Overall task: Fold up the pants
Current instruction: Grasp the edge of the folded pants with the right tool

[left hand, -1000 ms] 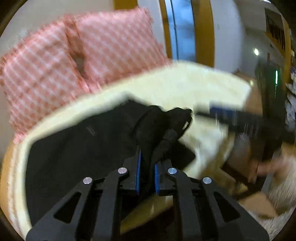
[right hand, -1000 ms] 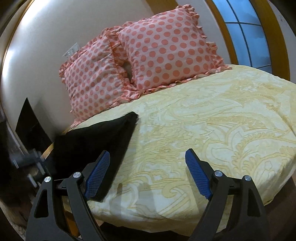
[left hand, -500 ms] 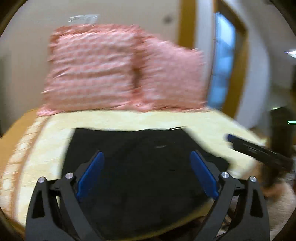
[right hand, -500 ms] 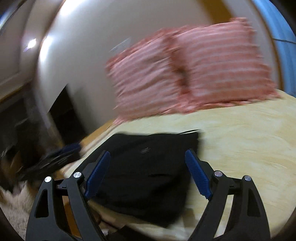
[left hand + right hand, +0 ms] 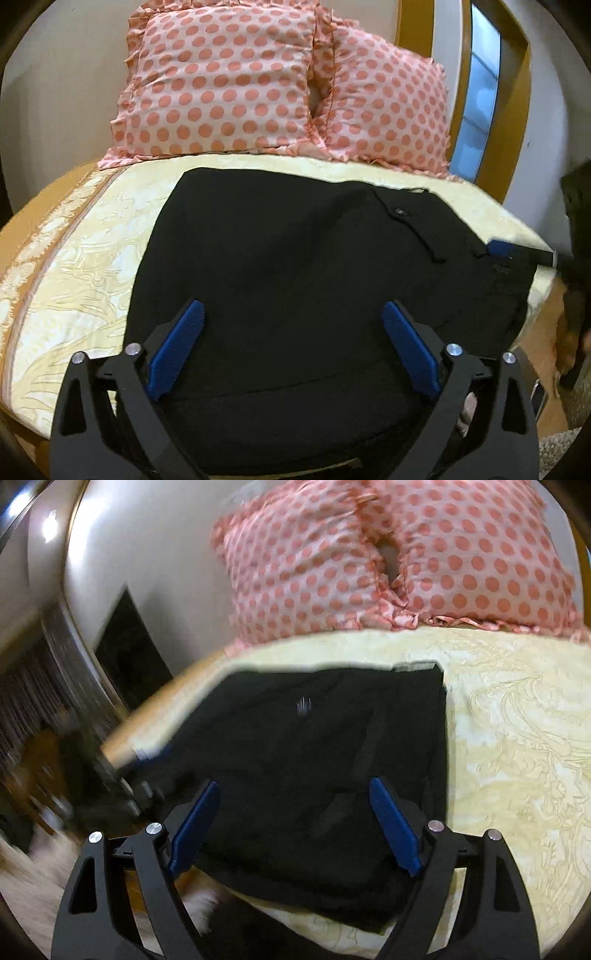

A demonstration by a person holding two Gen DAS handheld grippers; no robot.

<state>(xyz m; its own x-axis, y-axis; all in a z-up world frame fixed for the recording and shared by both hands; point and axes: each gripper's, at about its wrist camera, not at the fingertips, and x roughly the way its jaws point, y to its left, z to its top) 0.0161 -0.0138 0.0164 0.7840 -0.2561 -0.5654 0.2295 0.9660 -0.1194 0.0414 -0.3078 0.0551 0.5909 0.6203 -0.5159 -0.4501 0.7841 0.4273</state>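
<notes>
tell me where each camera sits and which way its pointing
Left wrist: on the left gripper, angled down across the black pants toward the polka-dot pillows; its open blue-padded fingers show, and the right gripper's tip at the right edge.
Right wrist: on the right gripper, facing the same way from the pants' other side; open fingers show.
Shared: pants, pillows, yellow bedspread.

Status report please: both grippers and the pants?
Left gripper just opened, nothing between fingers. Right gripper open, empty. Pants flat on bed. Nothing in the way.

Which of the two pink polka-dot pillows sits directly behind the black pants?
The left pink polka-dot pillow, directly behind the black pants; the right pillow sits off toward the window.
</notes>
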